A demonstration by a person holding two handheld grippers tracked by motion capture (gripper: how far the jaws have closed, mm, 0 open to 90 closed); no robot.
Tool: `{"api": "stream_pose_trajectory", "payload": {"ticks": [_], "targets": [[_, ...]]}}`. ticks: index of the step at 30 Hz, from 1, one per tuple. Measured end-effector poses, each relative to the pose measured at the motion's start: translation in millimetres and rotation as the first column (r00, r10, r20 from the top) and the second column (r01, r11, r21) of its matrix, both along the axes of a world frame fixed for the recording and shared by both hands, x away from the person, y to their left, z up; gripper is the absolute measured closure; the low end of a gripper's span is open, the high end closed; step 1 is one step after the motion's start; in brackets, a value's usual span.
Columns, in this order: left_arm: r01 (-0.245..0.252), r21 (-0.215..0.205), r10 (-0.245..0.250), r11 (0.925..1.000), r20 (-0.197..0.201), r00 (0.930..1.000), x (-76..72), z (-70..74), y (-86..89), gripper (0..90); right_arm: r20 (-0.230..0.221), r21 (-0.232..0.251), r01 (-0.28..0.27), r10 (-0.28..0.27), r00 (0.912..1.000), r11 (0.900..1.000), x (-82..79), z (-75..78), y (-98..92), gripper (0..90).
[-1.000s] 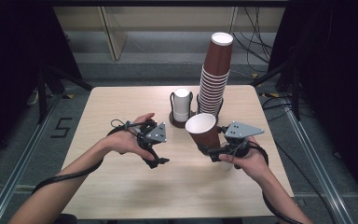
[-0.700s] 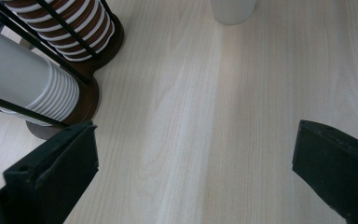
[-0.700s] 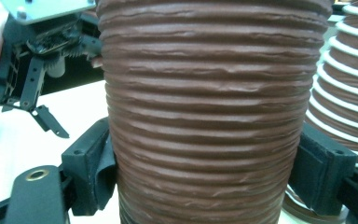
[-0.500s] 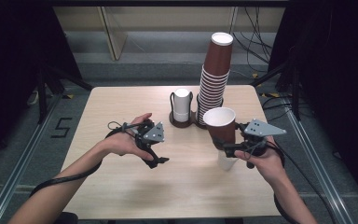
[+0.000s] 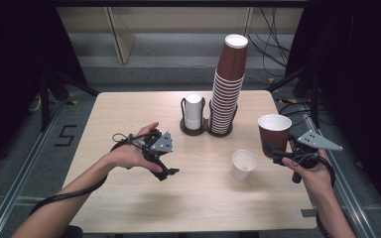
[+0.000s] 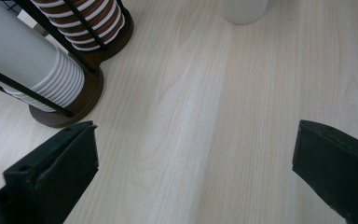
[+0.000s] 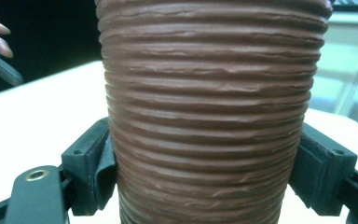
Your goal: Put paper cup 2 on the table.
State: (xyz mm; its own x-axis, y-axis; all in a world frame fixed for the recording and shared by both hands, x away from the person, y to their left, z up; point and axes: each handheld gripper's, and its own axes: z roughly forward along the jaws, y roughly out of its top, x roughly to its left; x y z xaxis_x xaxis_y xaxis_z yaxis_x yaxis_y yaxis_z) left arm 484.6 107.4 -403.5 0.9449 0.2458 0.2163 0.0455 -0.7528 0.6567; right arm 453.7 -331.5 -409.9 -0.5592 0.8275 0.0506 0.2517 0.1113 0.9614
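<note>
My right gripper (image 5: 278,151) is shut on a brown ribbed paper cup (image 5: 274,133), held upright above the table's right edge. In the right gripper view the brown cup (image 7: 205,121) sits squeezed between both black pads (image 7: 91,161). A small white cup (image 5: 243,164) stands open side up on the table, left of the held cup. My left gripper (image 5: 166,168) hovers over the table's left-middle, jaws wide apart with nothing between them. In the left gripper view only bare wood lies between its pads (image 6: 60,170).
A dark two-slot cup holder (image 5: 206,130) stands at the back centre, with a short white cup stack (image 5: 194,111) and a tall brown cup stack (image 5: 228,84). The wooden table (image 5: 129,203) ends just right of the held cup. Cables lie on the floor behind.
My right hand has carried the brown cup from the table's middle out to the right edge, uncovering the white cup standing on the table. The left hand has stayed in place.
</note>
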Motion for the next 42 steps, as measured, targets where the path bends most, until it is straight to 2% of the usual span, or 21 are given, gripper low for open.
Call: {"api": "stream_pose_trajectory", "payload": {"ticks": [2, 3, 4, 6, 7, 8, 10, 16, 17, 19, 21, 29, 31, 32, 33, 35, 36, 38, 39, 41, 42], "targets": [[-0.009, -0.011, 0.009, 0.9999, -0.005, 0.9999, 0.4, -1.9, -0.5, 0.0, -0.018, -0.019, 0.018, -0.018, 0.9997, 1.000, 2.9, -10.3, -6.0, 19.8], [-0.001, 0.006, 0.001, 1.0000, -0.003, 1.0000, 1.3, -1.2, 0.1, 0.0, -0.051, -0.016, 0.034, -0.035, 0.9981, 0.999, 3.2, -15.6, -7.2, 19.8], [-0.016, -0.014, 0.016, 0.9998, -0.008, 0.9998, 0.7, -2.6, -0.7, 0.0, -0.062, -0.025, 0.033, -0.034, 0.9975, 0.999, 5.3, -21.7, -8.6, 19.8], [-0.014, -0.009, 0.014, 0.9999, -0.009, 0.9999, 1.3, -2.9, -0.4, 0.0, -0.109, -0.052, 0.045, -0.050, 0.9928, 0.998, 8.1, -34.5, -7.9, 19.7], [-0.015, -0.010, 0.015, 0.9998, -0.007, 0.9999, 1.2, -3.0, -0.4, 0.0, -0.103, -0.076, 0.043, -0.051, 0.9934, 0.996, 10.9, -40.1, -8.2, 19.6], [-0.014, -0.012, 0.014, 0.9998, -0.009, 0.9999, 1.2, -3.3, -0.4, 0.0, -0.157, -0.062, 0.048, -0.057, 0.9860, 0.997, 9.2, -42.8, -5.7, 19.6], [-0.001, 0.011, 0.001, 0.9999, -0.008, 1.0000, 1.6, -2.7, 0.0, 0.0, -0.150, -0.099, 0.040, -0.055, 0.9872, 0.994, 14.3, -50.1, -6.0, 19.6], [0.002, 0.009, -0.002, 1.0000, -0.009, 1.0000, 0.8, -3.9, -0.2, 0.0, -0.191, -0.130, 0.048, -0.073, 0.9788, 0.990, 19.1, -62.1, -2.5, 19.5], [-0.002, 0.004, 0.002, 1.0000, -0.012, 0.9999, 0.7, -4.7, -0.3, 0.0, -0.229, -0.115, 0.056, -0.081, 0.9699, 0.992, 17.1, -63.6, 0.4, 19.5], [-0.002, 0.011, 0.002, 0.9999, -0.010, 0.9999, 1.2, -4.9, 0.1, 0.0, -0.204, -0.149, 0.046, -0.076, 0.9759, 0.988, 18.7, -66.9, 0.1, 19.3], [-0.012, -0.003, 0.012, 0.9999, -0.013, 0.9999, 0.9, -5.5, -0.3, 0.0, -0.228, -0.151, 0.044, -0.078, 0.9705, 0.987, 17.4, -69.6, 3.1, 19.2], [0.006, 0.016, -0.006, 0.9999, -0.008, 0.9999, 1.3, -4.3, -1.9, 0.0, -0.227, -0.164, 0.029, -0.067, 0.9715, 0.986, 17.5, -72.5, 5.7, 18.8], [0.009, 0.016, -0.009, 0.9998, -0.010, 0.9999, 1.3, -4.2, -2.2, 0.0, -0.272, -0.133, 0.036, -0.071, 0.9596, 0.991, 14.3, -72.6, 7.6, 18.7], [0.009, 0.016, -0.008, 0.9998, -0.010, 0.9999, 1.3, -4.3, -2.3, 0.0, -0.240, -0.153, 0.029, -0.066, 0.9686, 0.988, 15.4, -73.1, 5.2, 18.7], [0.008, 0.016, -0.008, 0.9998, -0.010, 0.9999, 1.3, -4.4, -2.3, 0.0, -0.255, -0.136, 0.034, -0.068, 0.9646, 0.990, 13.6, -73.3, 6.2, 18.8], [0.006, 0.016, -0.006, 0.9998, -0.009, 0.9999, 1.4, -4.7, -2.3, 0.0, -0.248, -0.141, 0.035, -0.070, 0.9662, 0.989, 12.5, -72.9, 5.1, 19.0], [0.002, 0.014, -0.002, 0.9999, -0.010, 0.9999, 1.6, -5.0, -2.6, 0.0, -0.222, -0.157, 0.037, -0.072, 0.9723, 0.987, 13.7, -73.1, 3.8, 19.1], [-0.002, 0.002, 0.002, 1.0000, -0.012, 0.9999, 1.8, -5.7, -3.6, 0.0, -0.200, -0.153, 0.060, -0.090, 0.9756, 0.986, 14.8, -73.0, 3.6, 19.1], [0.002, 0.002, -0.002, 1.0000, -0.011, 0.9999, 2.2, -5.4, -3.9, 0.0, -0.226, -0.135, 0.070, -0.100, 0.9690, 0.988, 13.5, -72.2, 4.8, 19.1], [0.009, 0.011, -0.009, 0.9999, -0.008, 0.9999, 2.4, -4.5, -4.3, 0.0, -0.185, -0.157, 0.071, -0.100, 0.9776, 0.985, 16.4, -72.4, 2.4, 19.0], [0.003, 0.000, -0.003, 1.0000, -0.011, 0.9999, 2.0, -4.9, -5.0, 0.0, -0.185, -0.161, 0.073, -0.103, 0.9773, 0.984, 16.4, -72.8, 2.4, 18.9]]}}
